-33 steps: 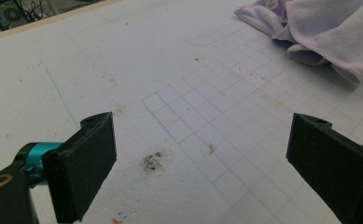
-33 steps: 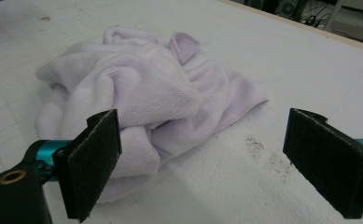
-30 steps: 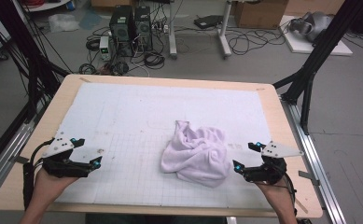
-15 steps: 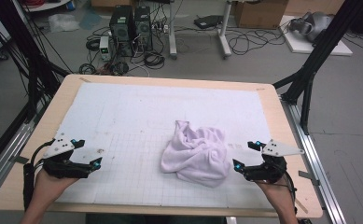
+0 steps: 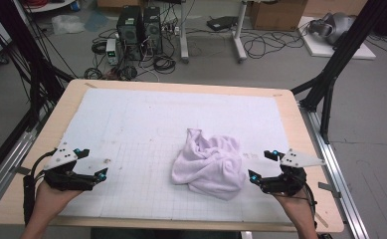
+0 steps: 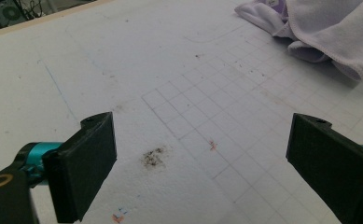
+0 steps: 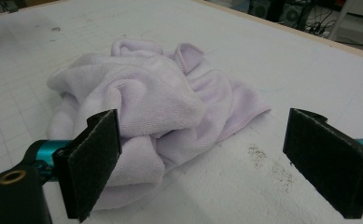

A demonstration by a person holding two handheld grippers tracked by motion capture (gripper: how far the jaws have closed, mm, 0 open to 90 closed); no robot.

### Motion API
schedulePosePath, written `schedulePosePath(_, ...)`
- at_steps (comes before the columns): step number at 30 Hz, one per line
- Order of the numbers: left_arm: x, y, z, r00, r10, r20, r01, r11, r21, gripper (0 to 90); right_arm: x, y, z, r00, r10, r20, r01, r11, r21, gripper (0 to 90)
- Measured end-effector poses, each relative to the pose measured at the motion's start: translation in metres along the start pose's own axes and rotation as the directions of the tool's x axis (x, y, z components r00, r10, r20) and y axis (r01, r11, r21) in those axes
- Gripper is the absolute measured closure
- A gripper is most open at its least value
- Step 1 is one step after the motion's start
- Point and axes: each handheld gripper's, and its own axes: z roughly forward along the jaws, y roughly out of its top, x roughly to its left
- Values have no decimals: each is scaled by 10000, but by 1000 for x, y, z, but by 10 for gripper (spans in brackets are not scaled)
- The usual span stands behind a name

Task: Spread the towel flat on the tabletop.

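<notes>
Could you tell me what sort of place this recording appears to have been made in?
Probably a robotics or data-collection lab. A wooden table carries a white gridded mat with a crumpled lavender towel on it, black frame struts flank it, and computer towers with loose cables sit on the floor behind.

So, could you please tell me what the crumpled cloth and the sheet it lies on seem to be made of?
The lilac towel looks like soft microfibre or terry: a fuzzy matte nap, limp folds and a stitched hem. The white mat under it seems a matte sheet, perhaps foam or paper; it carries a faint printed grid and dark smudges. The table rim around it looks like pale, smooth plywood.
</notes>
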Motion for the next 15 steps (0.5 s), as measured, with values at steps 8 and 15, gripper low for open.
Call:
schedulePosePath(8, 0, 0, -2, 10000, -88, -18, 88, 9999, -89, 89, 3, 11, 6, 9994, -25, -344, 20, 9999, -140, 107)
schedulePosePath(15, 0, 1, 0, 10000, -58, -4, 58, 10000, -61, 90, 4, 27, 32, 9953, -230, -938, 238, 9997, 71, 107)
